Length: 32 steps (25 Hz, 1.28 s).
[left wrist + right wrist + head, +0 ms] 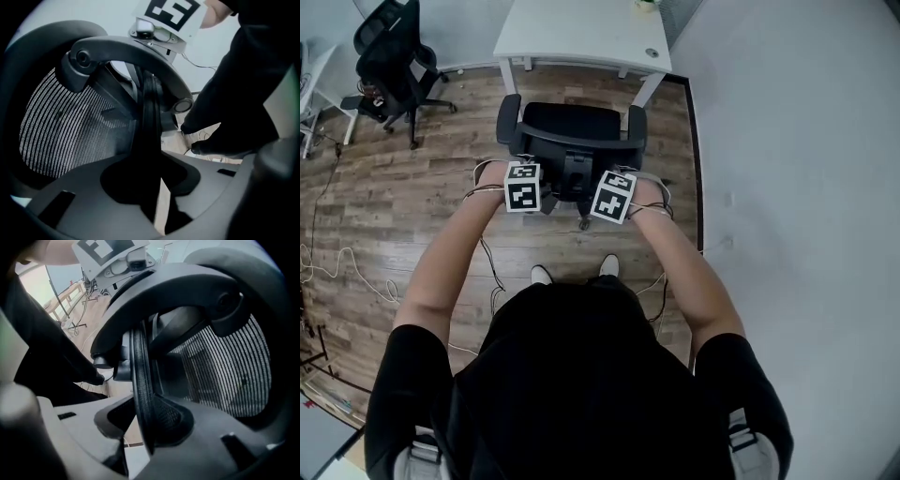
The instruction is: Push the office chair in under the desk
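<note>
The office chair (572, 131) stands before the desk (581, 37), not under it. The left gripper (157, 197) has its jaws clamped on the backrest rim (139, 376). The right gripper (140, 427) has its jaws opening around that rim, so a push could skew the chair.

12 o'clock: black mesh-backed office chair (572, 122), mesh finely striped black and grey | 12, farther: plain white rectangular desk (581, 33) | 9: brown wood-plank floor (394, 197), streaked | 10: second black swivel chair (389, 52)
</note>
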Available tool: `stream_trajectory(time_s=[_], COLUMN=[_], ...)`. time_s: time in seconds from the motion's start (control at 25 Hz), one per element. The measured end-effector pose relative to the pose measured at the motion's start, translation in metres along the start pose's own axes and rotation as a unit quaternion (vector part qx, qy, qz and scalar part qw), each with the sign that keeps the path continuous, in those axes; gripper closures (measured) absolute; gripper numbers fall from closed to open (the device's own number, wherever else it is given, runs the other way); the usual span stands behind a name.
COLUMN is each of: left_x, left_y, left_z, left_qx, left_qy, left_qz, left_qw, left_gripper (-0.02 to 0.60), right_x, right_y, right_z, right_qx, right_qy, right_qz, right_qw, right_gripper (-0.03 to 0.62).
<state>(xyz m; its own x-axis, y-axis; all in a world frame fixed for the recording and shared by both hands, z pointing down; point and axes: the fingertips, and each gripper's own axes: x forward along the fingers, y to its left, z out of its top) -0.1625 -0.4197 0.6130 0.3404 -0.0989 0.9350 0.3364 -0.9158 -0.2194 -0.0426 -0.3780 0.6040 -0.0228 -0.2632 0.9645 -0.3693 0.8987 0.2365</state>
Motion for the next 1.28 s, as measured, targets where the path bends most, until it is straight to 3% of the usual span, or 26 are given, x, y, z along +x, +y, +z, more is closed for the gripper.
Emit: stream_trajectory(time_s=[0.28,0.64,1.28], left_x=[0.0,-0.002,0.016], left_y=[0.015,0.031,0.105], left_z=[-0.01,-0.026,-0.032], left_qx=[0.023,0.044,0.039], left_qy=[-0.019,-0.019,0.0], left_qz=[0.001,0.003,0.034], left_qw=[0.9996,0.9989,0.9986], left_gripper=[0.482,0.482,0.48], right_x=[0.005,0.008,0.03], right_y=[-0.01,-0.023,-0.091], right_z=[0.005,0.026,0.021], right_qx=[0.046,0.058,0.08], right_qy=[0.035,0.017,0.036], right_qz=[0.033,0.006,0.02], right_qw=[0.998,0.998,0.996], right_gripper=[0.476,0.473,0.468])
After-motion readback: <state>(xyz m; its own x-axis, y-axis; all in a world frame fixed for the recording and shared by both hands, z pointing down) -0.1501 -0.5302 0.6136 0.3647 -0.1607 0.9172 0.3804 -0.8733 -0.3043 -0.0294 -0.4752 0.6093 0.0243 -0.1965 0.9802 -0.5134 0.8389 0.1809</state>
